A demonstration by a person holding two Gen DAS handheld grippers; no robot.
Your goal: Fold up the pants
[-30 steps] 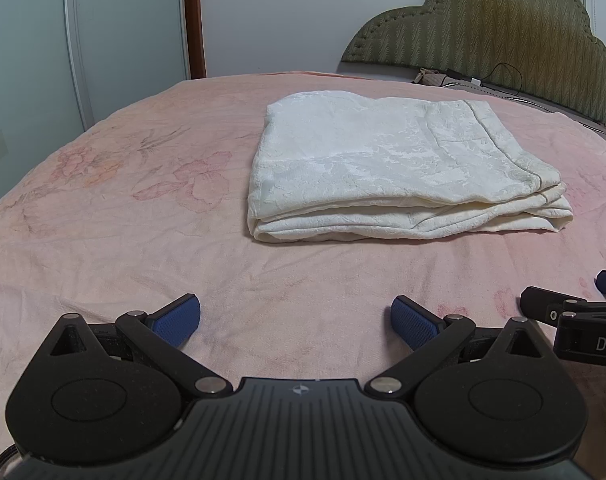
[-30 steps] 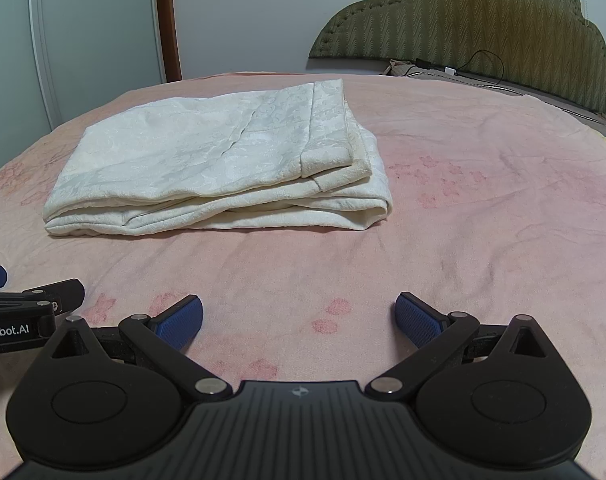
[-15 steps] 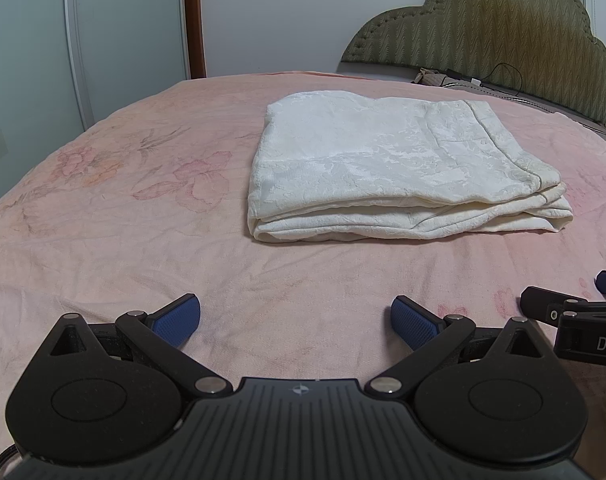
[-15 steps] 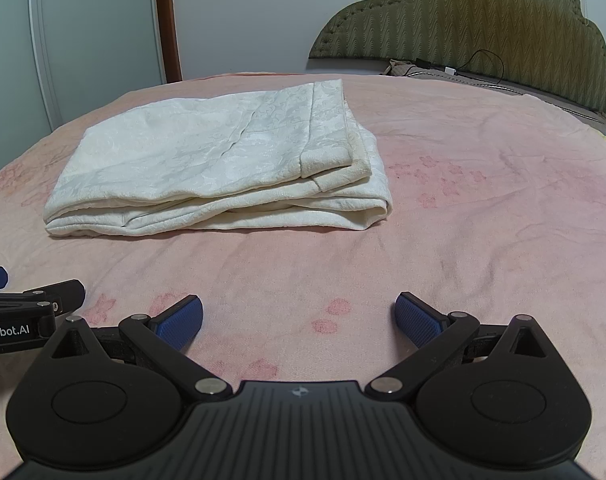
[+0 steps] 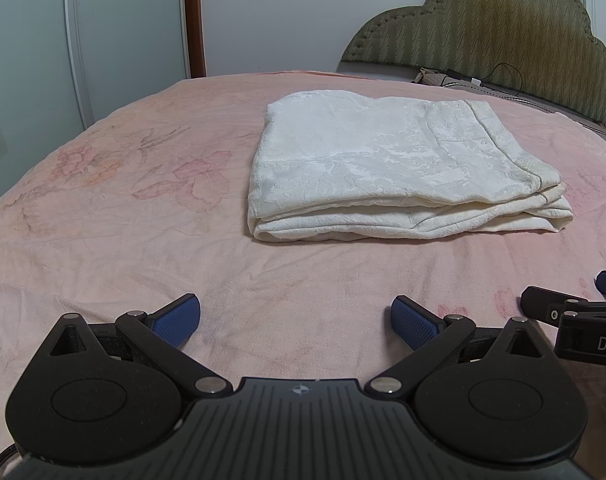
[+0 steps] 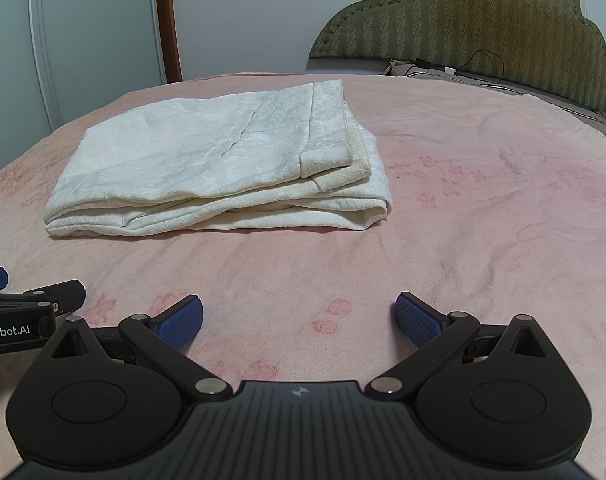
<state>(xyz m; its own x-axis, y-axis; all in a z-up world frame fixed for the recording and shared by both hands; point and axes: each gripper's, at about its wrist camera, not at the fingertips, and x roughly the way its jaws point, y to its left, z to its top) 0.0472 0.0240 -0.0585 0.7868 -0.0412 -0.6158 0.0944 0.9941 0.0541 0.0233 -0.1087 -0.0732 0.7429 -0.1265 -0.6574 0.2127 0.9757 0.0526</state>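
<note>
The white pants (image 5: pixel 391 168) lie folded into a flat rectangular stack on the pink bed; they also show in the right wrist view (image 6: pixel 223 172). My left gripper (image 5: pixel 297 320) is open and empty, low over the sheet, well in front of the stack. My right gripper (image 6: pixel 299 320) is open and empty too, beside the left one and equally short of the pants. Part of the right gripper shows at the right edge of the left wrist view (image 5: pixel 575 320).
The pink flowered bedsheet (image 5: pixel 123 220) covers the whole bed. A green padded headboard (image 6: pixel 483 16) with a cable and pillows stands at the far right. A wardrobe door (image 5: pixel 31 40) and wooden frame stand at the far left.
</note>
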